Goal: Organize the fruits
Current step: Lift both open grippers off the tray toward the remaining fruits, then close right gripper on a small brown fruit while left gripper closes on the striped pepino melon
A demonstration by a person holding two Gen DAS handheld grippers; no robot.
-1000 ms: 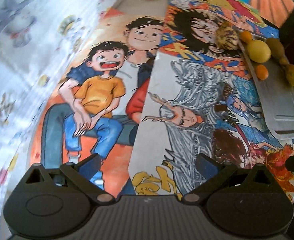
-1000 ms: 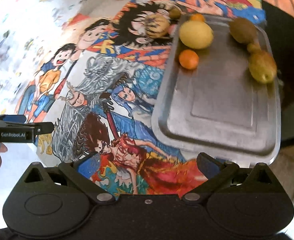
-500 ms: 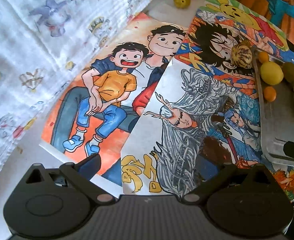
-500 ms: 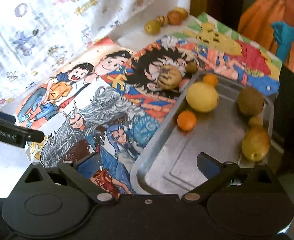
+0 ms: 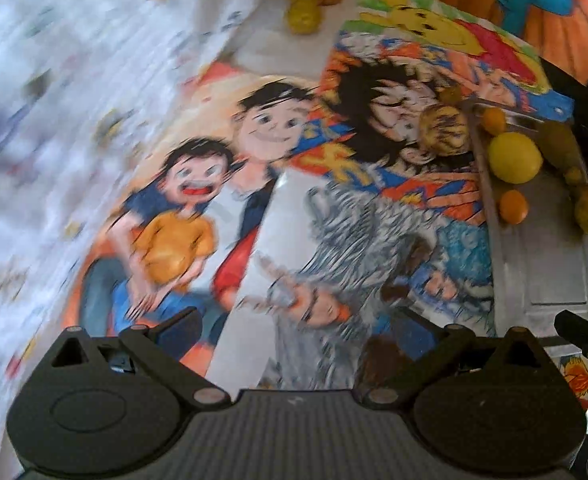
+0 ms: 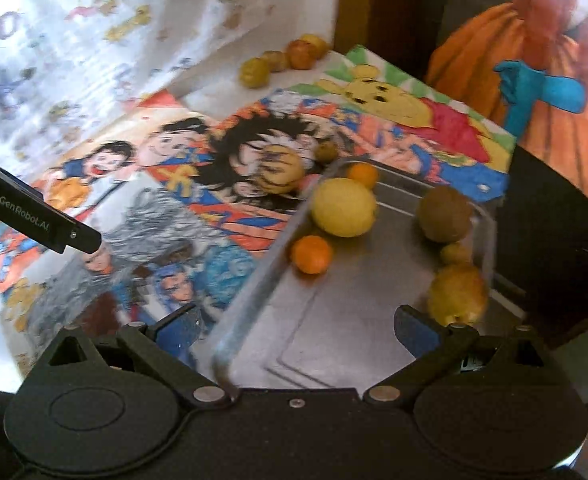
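A: Tray count?
B: One rectangular silver metal tray point(image 6: 334, 320) at the right of the table. Six fruits in it: one large yellow lemon point(image 6: 343, 207), two small oranges, the near orange point(image 6: 311, 254) and the far orange point(image 6: 362, 174) at the back rim, one brown kiwi point(image 6: 445, 214), one tiny yellow-green fruit point(image 6: 455, 253) just beside the kiwi, and one bigger yellow-green lemon-like fruit point(image 6: 458, 294) near the right wall.

A: Off the tray?
B: One striped tan round fruit point(image 6: 279, 172) on the drawings, just left of the tray's far corner. One small olive fruit point(image 6: 326, 151) behind it. At the far table edge by the cloth, a cluster point(image 6: 282, 60), roughly four yellow and orange pieces; too blurry for an exact count.

A: Surface?
B: Several coloured cartoon drawings point(image 5: 278, 208) overlapping on the table, printed white cloth point(image 5: 74, 80) on the left.

A: Grippers?
B: Left gripper point(image 5: 298, 326) has its jaws spread wide, nothing between them, over the drawings; this view is motion-blurred. Right gripper point(image 6: 298, 326) is also spread wide and empty, with the tray's near left rim between its blue-padded fingers point(image 6: 414, 326). In the right view, the left tool's black finger point(image 6: 46, 226) shows at left.
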